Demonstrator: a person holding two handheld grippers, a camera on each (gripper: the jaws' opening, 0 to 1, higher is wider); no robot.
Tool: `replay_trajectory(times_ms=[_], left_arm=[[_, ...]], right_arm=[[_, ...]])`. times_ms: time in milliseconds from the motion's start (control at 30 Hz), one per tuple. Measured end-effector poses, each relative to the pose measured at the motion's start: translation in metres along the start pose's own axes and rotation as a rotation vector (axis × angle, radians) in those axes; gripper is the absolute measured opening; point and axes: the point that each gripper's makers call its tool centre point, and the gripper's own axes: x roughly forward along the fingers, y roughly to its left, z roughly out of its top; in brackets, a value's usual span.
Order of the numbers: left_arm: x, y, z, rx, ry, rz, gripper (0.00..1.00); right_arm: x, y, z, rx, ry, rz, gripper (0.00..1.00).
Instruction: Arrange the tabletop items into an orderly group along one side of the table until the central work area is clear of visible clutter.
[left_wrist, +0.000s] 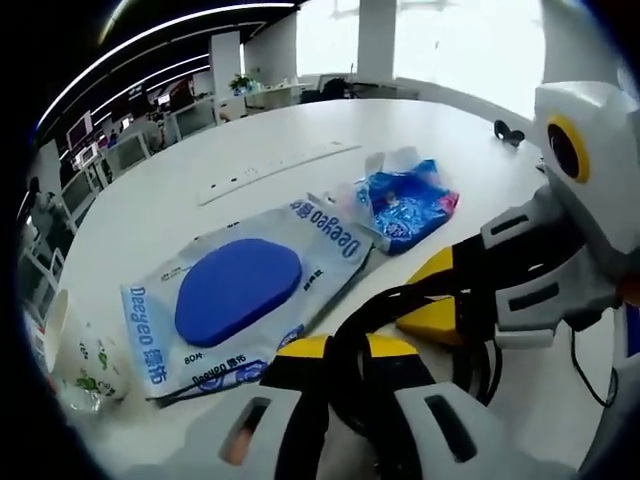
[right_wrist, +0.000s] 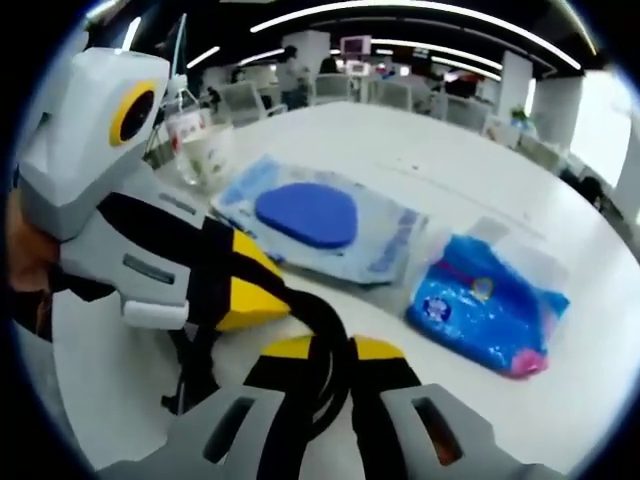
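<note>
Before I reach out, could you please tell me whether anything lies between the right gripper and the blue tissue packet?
Nothing visible does. In the right gripper view, bare white table separates the right gripper from the blue tissue packet; the left gripper sits off to the side.

Glossy plastic wipes pack; smooth white table

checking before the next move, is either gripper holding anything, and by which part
Both grippers, left and right, pinch one looped black cable, each gripping a bend of it between its yellow-tipped jaws.

White table bears wipes pack, blue packet, cup
</note>
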Motion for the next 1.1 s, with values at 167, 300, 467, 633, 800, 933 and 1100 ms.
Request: replay_trajectory(times_ms=[167, 300, 467, 633, 800, 933, 1100], left_arm=[[0.0, -0.001, 0.0, 0.007, 0.001, 0.001, 0.11], [-0.002, 0.0, 0.001, -0.001, 0.007, -0.003, 0.11], [-0.009, -0.001, 0.008, 0.001, -0.027, -0.002, 0.11], [-0.013, 0.003, 0.011, -0.014, -0.044, 0.003, 0.11], [-0.02, 0.009, 0.012, -0.045, -0.058, 0.038, 0.11], [-0.024, 0.008, 0.009, -0.07, -0.072, 0.036, 0.11], [-0.03, 0.009, 0.006, -0.097, -0.08, 0.049, 0.13]], right_arm=[[0.0, 0.001, 0.001, -0.022, 0.006, 0.011, 0.11], [0.001, 0.009, 0.001, -0.073, 0.004, 0.043, 0.22], [-0.001, 0.004, 0.0, -0.032, 0.006, 0.022, 0.33], [-0.005, 0.008, 0.0, -0.013, -0.003, 0.04, 0.33], [-0.01, 0.009, 0.002, 0.018, -0.018, 0.044, 0.33], [-0.016, 0.006, 0.005, 0.039, -0.038, 0.036, 0.35], [-0.021, 0.001, 0.006, 0.052, -0.042, 0.017, 0.42]])
